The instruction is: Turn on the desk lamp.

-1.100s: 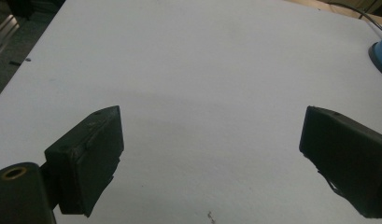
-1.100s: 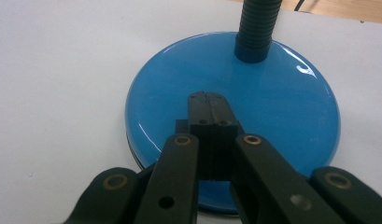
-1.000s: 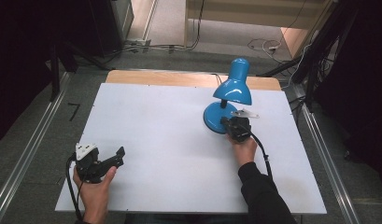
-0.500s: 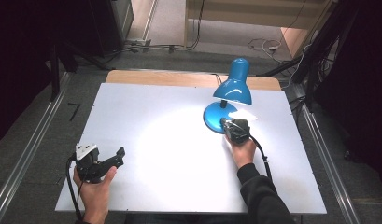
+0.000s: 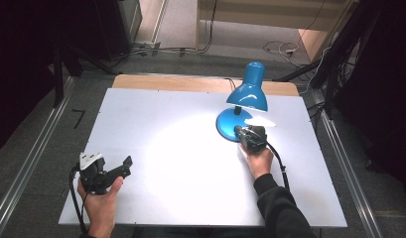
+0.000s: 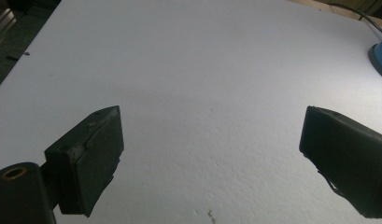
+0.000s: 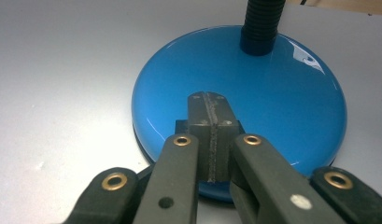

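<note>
A: Was any brand or writing readable on the blue desk lamp [image 5: 245,104]?

B: None that I could make out. It stood near the far right of the white counter [image 5: 166,148], a glossy round base [image 7: 254,107] with a black ribbed neck [image 7: 261,21] rising from it and a bell-shaped shade [image 5: 249,90] tilted over the top. A bright patch of light lay on the counter to the left of the base.

A: And the right gripper [image 5: 242,133]?

B: Its jaws were closed flat against each other with nothing between them, their tips resting on the near part of the base, over a small dark block there. I couldn't tell what that block was, since the jaws covered most of it.

A: What else was cut off?

B: In the right gripper view the neck ran out of the top edge. In the left gripper view just a sliver of the base showed at the right edge.

A: The left gripper [image 6: 212,158]?

B: Jaws spread wide, empty, held over bare counter at the near left, well apart from the lamp.
</note>
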